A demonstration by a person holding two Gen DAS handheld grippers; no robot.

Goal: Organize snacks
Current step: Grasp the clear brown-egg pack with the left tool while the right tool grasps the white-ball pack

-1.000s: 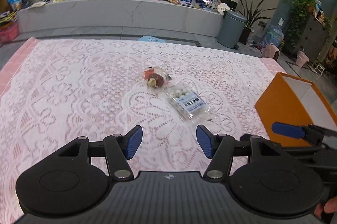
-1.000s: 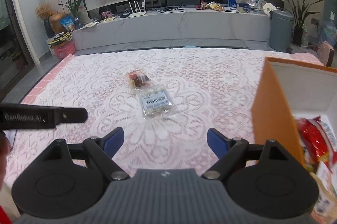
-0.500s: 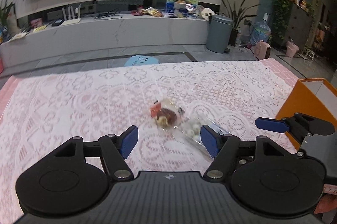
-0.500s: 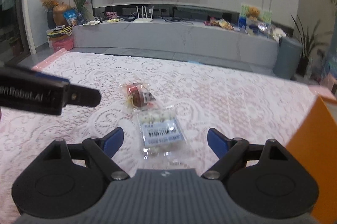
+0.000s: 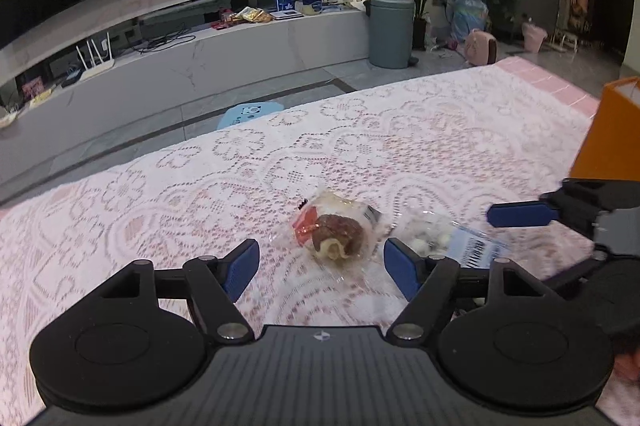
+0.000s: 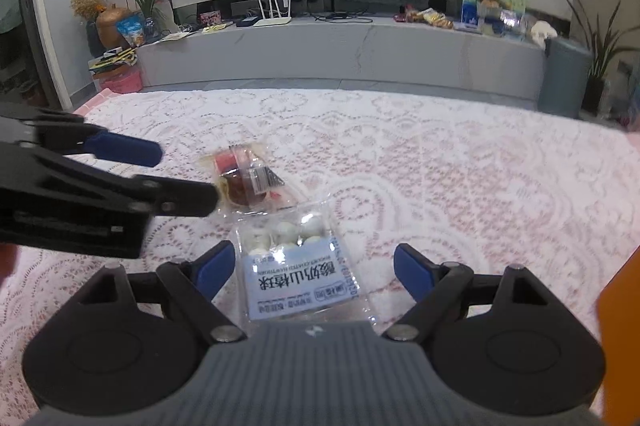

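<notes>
**Snacks framed by both tools over the lace cloth**

Lace cloth, white over pink, covered your worktop, and at its right edge stood the orange box, with only a corner of it in view. Your left tool hung low over the cloth with its jaws wide; they had just been opening, and its blue pads pressed on nothing. Ahead of that gap lay the clear packet with the brown snack and a red label, flat on the cloth. Your right tool also stood wide, gripping nothing. The clear pouch of white balls, with its printed blue-and-white label, lay on the cloth between and just ahead of the right tool's pads, its near end hidden under the tool's body. The two packets lay just beside each other, the pouch's clear top edge meeting the brown snack's wrapper. In the right wrist view your left tool reached in from the left, its lower finger tip close against the brown snack's wrapper; you could not tell from the pictures whether it touched.
</notes>
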